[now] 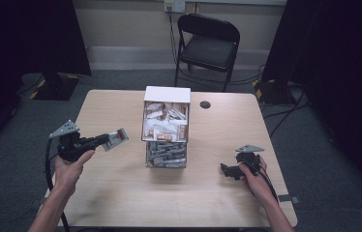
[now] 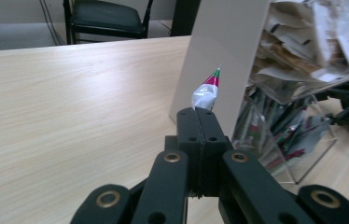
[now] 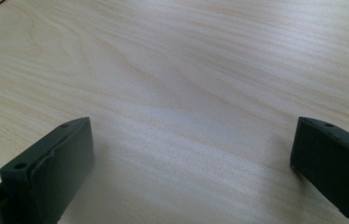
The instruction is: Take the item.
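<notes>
High view: your table (image 1: 121,193) carries a clear two-level box (image 1: 166,126) of packets at its middle, white sachets above, grey ones below. Left of it, your left gripper (image 1: 106,140) is clamped tight on a small packet (image 1: 117,138), lifted off the wood. Near the right edge, your right gripper (image 1: 225,170) rests low, jaws spread wide, holding nothing.

Table access: centre obstructed.
The two-tier box (image 1: 166,126) stands mid-table (image 1: 121,193); bare wood lies open on both flanks and along the near edge.
</notes>
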Demonstrator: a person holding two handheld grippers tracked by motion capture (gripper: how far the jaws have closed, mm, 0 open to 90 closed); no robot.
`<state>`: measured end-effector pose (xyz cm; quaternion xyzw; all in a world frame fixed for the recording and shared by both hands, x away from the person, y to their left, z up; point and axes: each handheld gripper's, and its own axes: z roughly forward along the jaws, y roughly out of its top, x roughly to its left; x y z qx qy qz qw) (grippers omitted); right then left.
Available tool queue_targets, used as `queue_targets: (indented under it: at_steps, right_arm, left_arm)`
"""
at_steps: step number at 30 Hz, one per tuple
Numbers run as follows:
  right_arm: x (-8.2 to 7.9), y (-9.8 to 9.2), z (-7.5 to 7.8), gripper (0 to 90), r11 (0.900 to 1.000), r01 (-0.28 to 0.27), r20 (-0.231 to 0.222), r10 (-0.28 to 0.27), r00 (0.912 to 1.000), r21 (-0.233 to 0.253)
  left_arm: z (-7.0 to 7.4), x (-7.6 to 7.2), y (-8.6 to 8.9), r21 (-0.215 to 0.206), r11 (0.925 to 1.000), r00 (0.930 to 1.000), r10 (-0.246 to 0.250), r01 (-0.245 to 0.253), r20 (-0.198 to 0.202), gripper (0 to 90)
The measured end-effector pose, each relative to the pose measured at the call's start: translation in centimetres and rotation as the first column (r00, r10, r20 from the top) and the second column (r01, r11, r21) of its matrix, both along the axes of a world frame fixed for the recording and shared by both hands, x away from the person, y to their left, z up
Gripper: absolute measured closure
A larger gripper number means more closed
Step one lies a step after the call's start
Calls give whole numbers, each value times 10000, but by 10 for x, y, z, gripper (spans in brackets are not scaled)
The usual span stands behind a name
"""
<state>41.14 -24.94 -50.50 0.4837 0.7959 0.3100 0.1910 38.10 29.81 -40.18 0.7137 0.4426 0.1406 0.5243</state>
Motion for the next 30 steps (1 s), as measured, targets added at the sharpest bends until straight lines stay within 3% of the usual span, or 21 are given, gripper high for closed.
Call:
queue_targets:
  at_steps: [17,27,30]
  right_arm:
    - [0,0,0,0,10000,-1,-1,1,10000,1]
    - [0,0,0,0,10000,-2,2,2,10000,-1]
    - [0,0,0,0,10000,-19,10,19,10000,1]
  left_arm:
    - [-10,22,0,666,9975,9993,262,-244,-252,900]
    - [-1,37,-11,819,9965,9996,171,-152,-216,900]
    - [-3,42,-19,583,9982,9996,134,-120,-246,900]
